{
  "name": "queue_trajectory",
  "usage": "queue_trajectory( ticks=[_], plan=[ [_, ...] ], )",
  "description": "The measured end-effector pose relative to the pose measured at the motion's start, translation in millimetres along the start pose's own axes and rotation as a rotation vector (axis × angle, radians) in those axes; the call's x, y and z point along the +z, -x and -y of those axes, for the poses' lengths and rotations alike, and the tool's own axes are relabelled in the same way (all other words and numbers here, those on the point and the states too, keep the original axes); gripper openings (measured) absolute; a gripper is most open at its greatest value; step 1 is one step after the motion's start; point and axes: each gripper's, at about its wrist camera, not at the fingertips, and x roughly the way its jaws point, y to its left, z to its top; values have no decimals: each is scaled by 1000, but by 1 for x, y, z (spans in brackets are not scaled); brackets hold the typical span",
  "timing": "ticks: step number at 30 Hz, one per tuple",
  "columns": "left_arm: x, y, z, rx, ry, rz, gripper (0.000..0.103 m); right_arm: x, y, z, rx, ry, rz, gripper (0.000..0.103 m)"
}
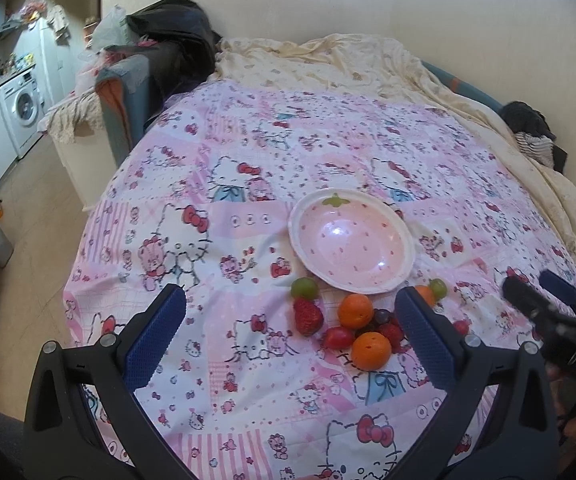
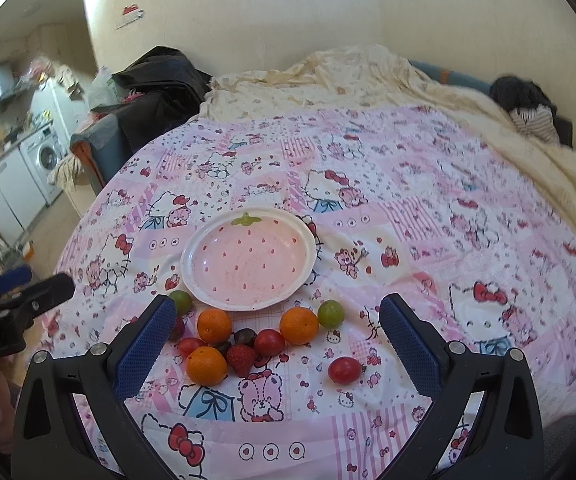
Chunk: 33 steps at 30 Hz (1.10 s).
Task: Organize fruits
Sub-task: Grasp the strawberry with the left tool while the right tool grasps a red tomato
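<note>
Covering the bed is a pink cartoon-print quilt (image 2: 368,208), with a cream blanket (image 2: 368,80) bunched behind it and a washer (image 1: 24,106) seen far left. Both grippers are held above the near edge: the left gripper (image 1: 292,328) is spread wide with nothing between its blue pads (image 1: 152,344), and the right gripper (image 2: 276,332) is likewise wide open and empty; each is also glimpsed at the margin of the other's view. A pink strawberry-pattern plate (image 2: 192,256) is laid mid-quilt, holding no fruit. All fruit is grouped on the quilt just in front of the plate: three oranges (image 2: 206,365), one near (image 2: 215,325) the plate's front rim, one (image 2: 299,325) further right, the third nearest the camera. A strawberry (image 2: 241,358) is set beside the near orange; a second (image 1: 307,315) is seen in the left view. Two green grapes (image 2: 331,313) flank the cluster, the left one (image 2: 181,301) touching the plate rim. Cherry tomatoes (image 2: 269,342) and dark grapes (image 2: 245,336) are packed between the oranges, and one tomato (image 2: 344,369) lies apart to the right.
</note>
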Motion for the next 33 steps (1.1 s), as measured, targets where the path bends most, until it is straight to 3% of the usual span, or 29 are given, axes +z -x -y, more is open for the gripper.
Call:
queue_trajectory(
  ticks=[4,7,13,17,22,24,26,29,33],
  plan=[
    [5,-2,-18,51,59,-1,103,10,-10,43,-97,-111,-60,103],
    [6,-10,-33,80,110,-37,103,9,-32,70,-125,-157,-184,103],
    [1,-33,-41,94,145,-137,103,-13,-87,81,-74,-168,-456,76],
    [0,-47,-45,102,157,-192,103,-27,-112,81,-46,-194,-559,63],
    [0,-61,-48,116,158,-234,100,-38,-130,73,-42,-161,-634,57],
    [-1,-71,-45,99,148,-263,96,-43,-134,72,-50,-143,-655,48],
    [-1,-83,-37,101,101,-295,92,-41,-133,72,-66,-126,-642,36],
    [-4,-105,-23,84,51,-352,77,-34,-126,74,-40,-141,-603,36],
    [-14,-130,-7,-9,79,-434,69,-23,-110,74,25,-164,-545,36]
  ],
)
